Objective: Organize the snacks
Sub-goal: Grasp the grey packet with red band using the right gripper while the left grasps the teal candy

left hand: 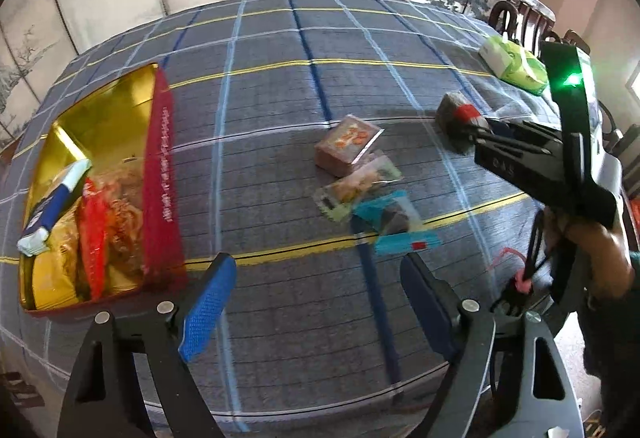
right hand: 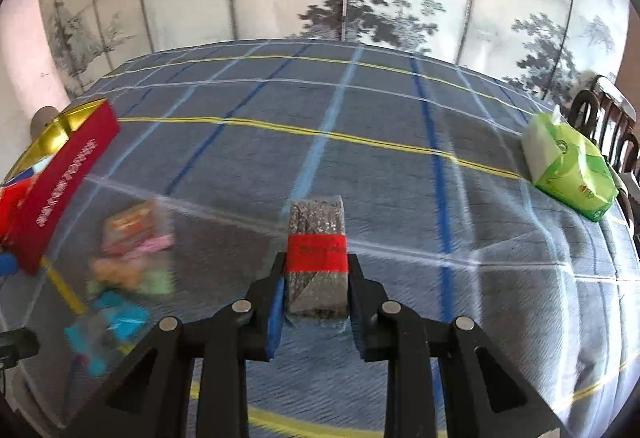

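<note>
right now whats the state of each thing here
right gripper: shut on the dark snack bar
left gripper: open, holding nothing
red box: open, snacks inside
three loose snack packets: lying on the tablecloth
tissue pack: on the tablecloth, untouched

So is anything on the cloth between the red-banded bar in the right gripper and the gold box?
Yes. Three loose snack packets lie between the red-banded bar, held by the right gripper, and the gold box.

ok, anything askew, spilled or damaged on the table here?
Nothing spilled or visibly damaged. Three loose snack packets lie in an untidy, overlapping pile mid-table on the checked cloth, at different angles, outside the red and gold box. The right claw grips a grey bar with a red band.
</note>
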A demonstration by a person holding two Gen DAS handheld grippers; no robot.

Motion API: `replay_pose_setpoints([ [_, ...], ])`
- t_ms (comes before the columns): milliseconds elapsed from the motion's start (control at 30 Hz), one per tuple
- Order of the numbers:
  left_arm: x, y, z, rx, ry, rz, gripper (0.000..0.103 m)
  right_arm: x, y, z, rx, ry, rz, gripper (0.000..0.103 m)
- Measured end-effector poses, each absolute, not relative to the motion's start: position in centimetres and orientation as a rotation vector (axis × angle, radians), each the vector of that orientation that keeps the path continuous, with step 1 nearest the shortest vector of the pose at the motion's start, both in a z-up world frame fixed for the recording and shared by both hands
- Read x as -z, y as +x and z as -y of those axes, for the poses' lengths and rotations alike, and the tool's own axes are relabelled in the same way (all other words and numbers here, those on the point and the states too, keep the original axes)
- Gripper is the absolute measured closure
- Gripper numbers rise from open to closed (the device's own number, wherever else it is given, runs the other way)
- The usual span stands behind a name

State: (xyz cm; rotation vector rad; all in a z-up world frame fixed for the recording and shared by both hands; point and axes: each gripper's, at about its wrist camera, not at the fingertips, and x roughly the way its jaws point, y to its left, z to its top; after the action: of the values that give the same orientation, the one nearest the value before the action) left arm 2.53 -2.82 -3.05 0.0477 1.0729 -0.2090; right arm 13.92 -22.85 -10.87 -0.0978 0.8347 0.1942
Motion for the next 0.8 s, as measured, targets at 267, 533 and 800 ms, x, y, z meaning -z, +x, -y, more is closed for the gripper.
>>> replay_pose_setpoints([
  [267, 3.5, 3.6, 5.2, 0.262, 0.044, -1.118, 0.040, 11.2, 15.8, 25.3, -0.165, -0.083, -0.820, 0.076],
  [533, 3.4, 5.8, 7.4, 0.292, -0.007, -1.187, 0.058, 11.7, 15.8, 25.1, -0.171, -0.072, -0.846, 0.076],
  [800, 4.1, 6.9, 8.8, 0.279, 0.000, -1.222, 0.068, 11.8, 15.8, 25.5, -0.181, -0.051, -0.849, 0.076],
])
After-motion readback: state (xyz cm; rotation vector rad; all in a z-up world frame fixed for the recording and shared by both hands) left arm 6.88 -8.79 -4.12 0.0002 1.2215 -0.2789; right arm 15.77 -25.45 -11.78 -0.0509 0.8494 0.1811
